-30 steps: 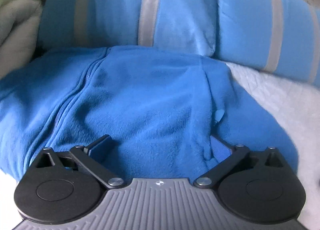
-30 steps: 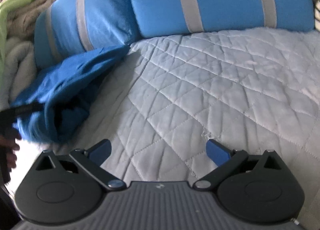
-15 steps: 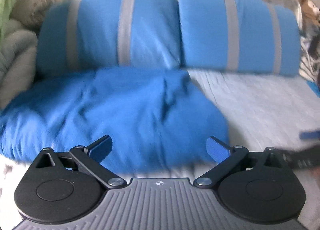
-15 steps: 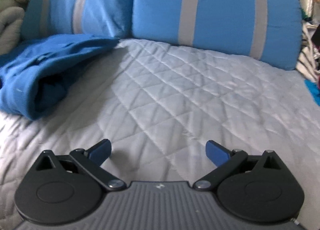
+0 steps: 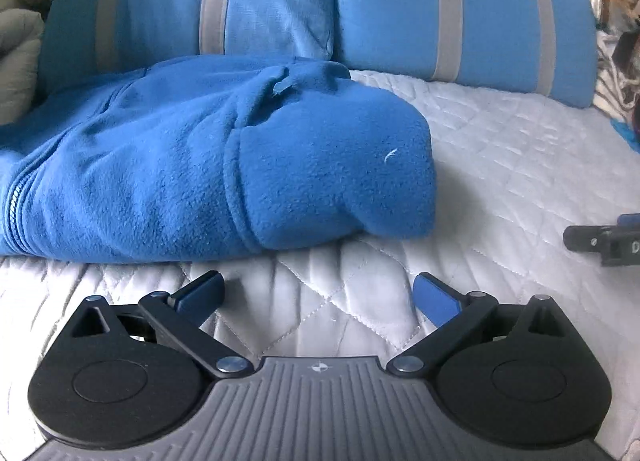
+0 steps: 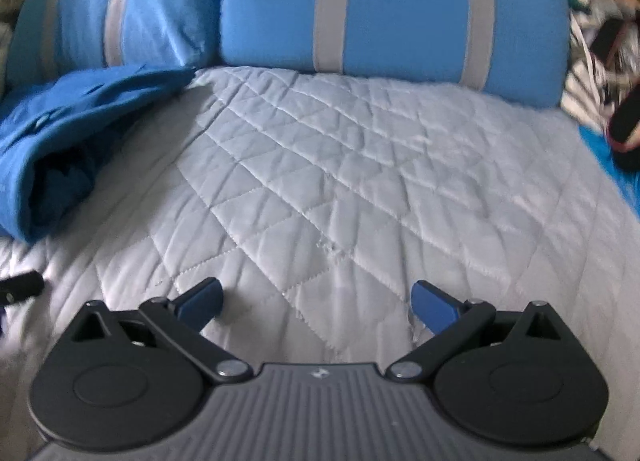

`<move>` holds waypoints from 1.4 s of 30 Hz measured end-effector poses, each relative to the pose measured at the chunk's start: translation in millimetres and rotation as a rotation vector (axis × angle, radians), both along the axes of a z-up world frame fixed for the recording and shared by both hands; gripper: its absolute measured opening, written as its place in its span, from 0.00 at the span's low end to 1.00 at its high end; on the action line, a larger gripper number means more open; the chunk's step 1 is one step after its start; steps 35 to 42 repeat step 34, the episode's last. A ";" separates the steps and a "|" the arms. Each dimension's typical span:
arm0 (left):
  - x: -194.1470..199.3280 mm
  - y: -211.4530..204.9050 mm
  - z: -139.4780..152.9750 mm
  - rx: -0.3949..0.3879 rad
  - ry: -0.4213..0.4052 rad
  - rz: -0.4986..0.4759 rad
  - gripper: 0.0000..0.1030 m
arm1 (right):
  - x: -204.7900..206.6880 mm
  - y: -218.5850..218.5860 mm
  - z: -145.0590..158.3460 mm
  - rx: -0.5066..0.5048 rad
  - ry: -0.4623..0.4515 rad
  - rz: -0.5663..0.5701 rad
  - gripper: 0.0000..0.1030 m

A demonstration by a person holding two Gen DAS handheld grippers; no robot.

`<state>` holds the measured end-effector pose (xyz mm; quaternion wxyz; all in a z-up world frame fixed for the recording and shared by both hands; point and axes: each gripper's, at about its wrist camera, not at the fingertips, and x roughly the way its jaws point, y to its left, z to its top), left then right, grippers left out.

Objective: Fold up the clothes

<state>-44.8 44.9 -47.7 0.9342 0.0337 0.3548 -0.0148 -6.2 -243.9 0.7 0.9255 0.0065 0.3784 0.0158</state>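
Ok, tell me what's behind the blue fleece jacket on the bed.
Behind the blue fleece jacket stand two blue pillows with grey stripes, leaning side by side. The jacket hides the lower edge of the left one, and whatever lies between them.

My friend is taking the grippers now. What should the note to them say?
Left gripper: open, holding nothing, just short of the blue fleece jacket.
Right gripper: open, empty, over bare white quilt.
The jacket lies bundled on the quilt against the striped blue pillows, with its zipper showing at the left.
Done: jacket is folded over into a thick bundle and set down.
Left: probably tidy the loose, open end; no other clothes to fold are clearly visible.
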 end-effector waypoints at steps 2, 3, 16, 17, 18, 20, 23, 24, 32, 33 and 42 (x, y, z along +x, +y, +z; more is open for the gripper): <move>0.3 1.3 0.4 -0.010 0.004 0.009 1.00 | 2.5 2.7 -0.1 -0.011 0.013 -0.002 0.99; 1.1 1.2 1.3 -0.012 0.013 0.017 1.00 | 2.7 4.7 0.1 -0.015 0.020 -0.007 0.99; 5.2 -6.0 7.0 -0.002 0.067 0.076 1.00 | 2.5 4.5 1.0 -0.013 0.034 -0.009 0.99; 5.3 -6.2 7.0 -0.002 0.067 0.076 1.00 | 2.5 5.0 1.1 -0.015 0.034 -0.010 0.99; 5.3 -6.3 7.0 -0.001 0.067 0.076 1.00 | 3.3 4.7 0.8 -0.014 0.035 -0.010 0.99; 5.4 -6.6 7.0 0.001 0.066 0.075 1.00 | 3.6 4.7 0.9 -0.014 0.035 -0.010 0.99; 5.0 -6.2 7.0 0.001 0.065 0.074 1.00 | 3.6 4.7 1.0 -0.013 0.035 -0.011 0.99; 4.9 -6.2 6.9 0.002 0.064 0.074 1.00 | 3.6 4.8 1.0 -0.014 0.035 -0.011 0.99; 5.0 -6.5 6.2 0.004 0.060 0.076 1.00 | 3.0 5.5 1.1 -0.014 0.034 -0.013 0.99; 4.8 -6.8 6.2 0.004 0.059 0.078 1.00 | 3.1 5.6 1.0 -0.014 0.034 -0.013 0.99; 4.7 -7.2 6.2 0.004 0.059 0.080 1.00 | 3.1 5.7 0.8 -0.015 0.034 -0.013 0.99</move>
